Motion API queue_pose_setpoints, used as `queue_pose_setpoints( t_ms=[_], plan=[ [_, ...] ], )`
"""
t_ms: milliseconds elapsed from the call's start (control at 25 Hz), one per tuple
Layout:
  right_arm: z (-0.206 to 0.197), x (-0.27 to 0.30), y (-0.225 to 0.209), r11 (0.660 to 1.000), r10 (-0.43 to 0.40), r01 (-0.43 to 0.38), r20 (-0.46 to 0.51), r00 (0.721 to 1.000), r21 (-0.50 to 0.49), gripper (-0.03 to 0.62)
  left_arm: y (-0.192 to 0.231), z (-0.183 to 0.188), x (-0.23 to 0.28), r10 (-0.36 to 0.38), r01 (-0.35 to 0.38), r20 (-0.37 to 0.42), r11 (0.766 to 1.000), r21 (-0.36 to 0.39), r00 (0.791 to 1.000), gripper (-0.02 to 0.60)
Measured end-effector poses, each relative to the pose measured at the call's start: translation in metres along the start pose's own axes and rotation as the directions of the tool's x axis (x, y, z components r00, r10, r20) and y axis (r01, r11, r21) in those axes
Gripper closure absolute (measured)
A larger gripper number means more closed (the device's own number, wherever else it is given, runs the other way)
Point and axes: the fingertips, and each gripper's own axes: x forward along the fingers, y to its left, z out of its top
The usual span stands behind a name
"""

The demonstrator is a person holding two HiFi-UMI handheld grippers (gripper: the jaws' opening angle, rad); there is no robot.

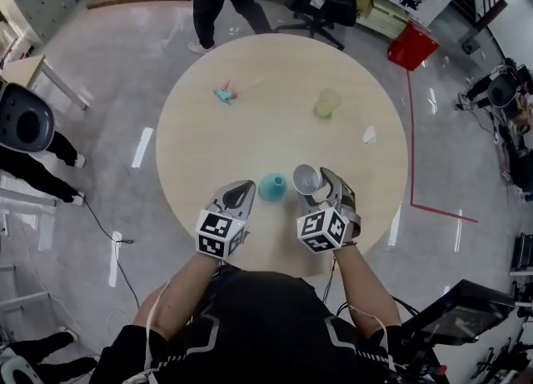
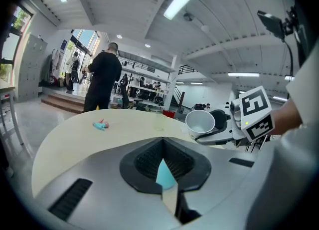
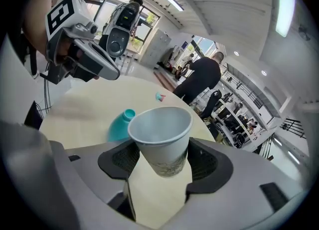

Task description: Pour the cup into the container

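Clamped by its lower wall in the right gripper (image 1: 316, 184), the paper cup (image 3: 162, 136) hangs over the worktop (image 1: 250, 124), mouth tipped toward the teal container (image 1: 272, 186) just beside it, apparently lined up for pouring. On the container's other side, the left gripper (image 1: 242, 190) hovers with jaws shut and empty, probably ready to steady it.

The white cup (image 3: 160, 136) tilts beside the teal container (image 1: 272, 186).
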Motion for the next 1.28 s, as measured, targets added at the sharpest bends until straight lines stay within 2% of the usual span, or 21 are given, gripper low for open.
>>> queue_pose_setpoints(
  t_ms=[240,480,720,960,1160,1280],
  plan=[
    [0.004,-0.002,0.001,0.997,-0.007,0.005,-0.037,0.999,-0.071,0.29,-0.002,-0.005,0.001,0.02,-0.019,-0.043,1.0,0.019,0.999,0.58],
    [0.01,0.003,0.006,0.985,-0.021,0.01,-0.064,0.998,-0.169,0.29,0.0,-0.007,0.001,0.021,-0.021,-0.04,1.0,-0.009,0.999,0.58],
    [0.012,0.01,0.01,0.976,-0.023,0.004,-0.088,0.996,-0.216,0.29,-0.007,-0.006,-0.004,0.014,-0.009,-0.049,0.996,0.086,0.999,0.58],
    [0.013,0.015,0.01,0.959,-0.055,0.019,-0.12,0.991,-0.283,0.29,-0.005,-0.005,-0.006,0.006,-0.001,-0.048,0.996,0.094,0.999,0.58],
    [0.017,0.017,0.012,0.947,-0.073,0.029,-0.125,0.989,-0.321,0.29,-0.005,-0.001,-0.008,-0.03,0.033,-0.033,0.995,0.094,0.999,0.58],
    [0.019,0.019,0.014,0.942,-0.079,0.032,-0.128,0.989,-0.333,0.29,0.0,-0.005,-0.011,-0.013,0.017,-0.044,0.997,0.081,0.999,0.58]
  ],
)
